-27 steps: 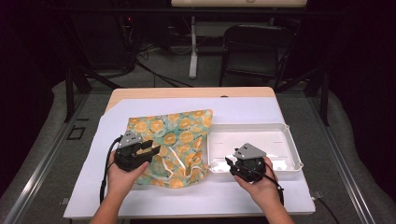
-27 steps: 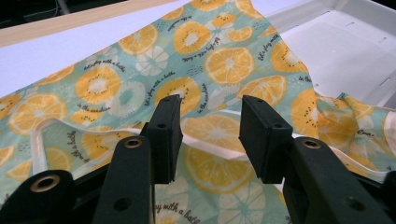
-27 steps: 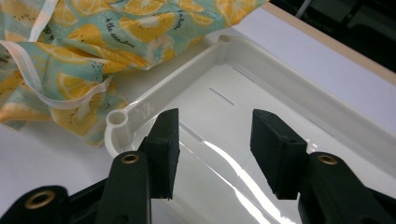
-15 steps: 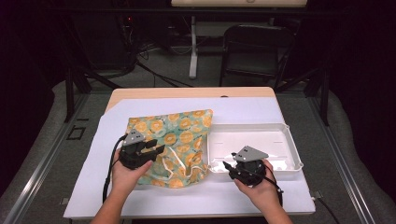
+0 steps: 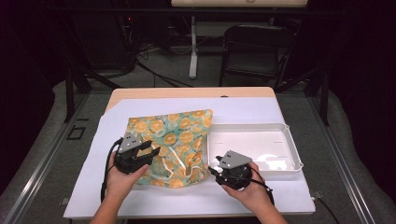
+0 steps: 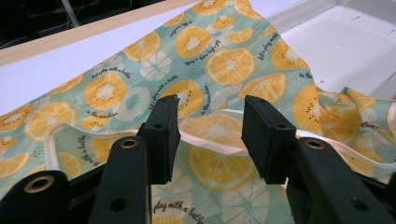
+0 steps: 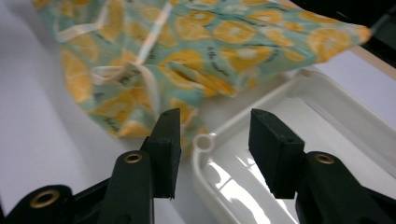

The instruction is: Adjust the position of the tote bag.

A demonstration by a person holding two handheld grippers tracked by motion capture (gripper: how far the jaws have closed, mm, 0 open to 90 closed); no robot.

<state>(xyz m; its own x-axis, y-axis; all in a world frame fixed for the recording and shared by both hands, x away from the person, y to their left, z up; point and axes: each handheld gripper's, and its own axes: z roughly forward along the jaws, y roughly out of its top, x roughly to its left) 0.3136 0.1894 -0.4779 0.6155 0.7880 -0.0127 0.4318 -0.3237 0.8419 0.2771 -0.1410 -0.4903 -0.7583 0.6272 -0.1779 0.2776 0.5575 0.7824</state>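
The left hand-held gripper (image 5: 148, 150) has its jaws spread, nothing pinched between them; in the left gripper view they hang just above the fruit-print cloth (image 6: 224, 70), with a white hem strip (image 6: 205, 142) running across the gap between the two black pads. On the high view this gripper sits over the cloth's lower left part, jaws pointing toward about 2 o'clock, the person's left hand (image 5: 122, 179) wrapped round its body.

The right hand-held gripper (image 5: 215, 171) is likewise spread and holds nothing. In the right gripper view the near corner of the white tray (image 7: 203, 141) lies between its jaws, while the cloth's crumpled lower edge lies just beyond the left pad. The right hand (image 5: 250, 191) holds it at about 5 o'clock on the tabletop (image 5: 187, 92).

The cloth, teal with orange slices, lies rumpled on a white sheet (image 5: 243, 112) at the tabletop's middle, its right edge touching or overlapping the tray's left rim. The tray lies at 3 o'clock from the cloth.
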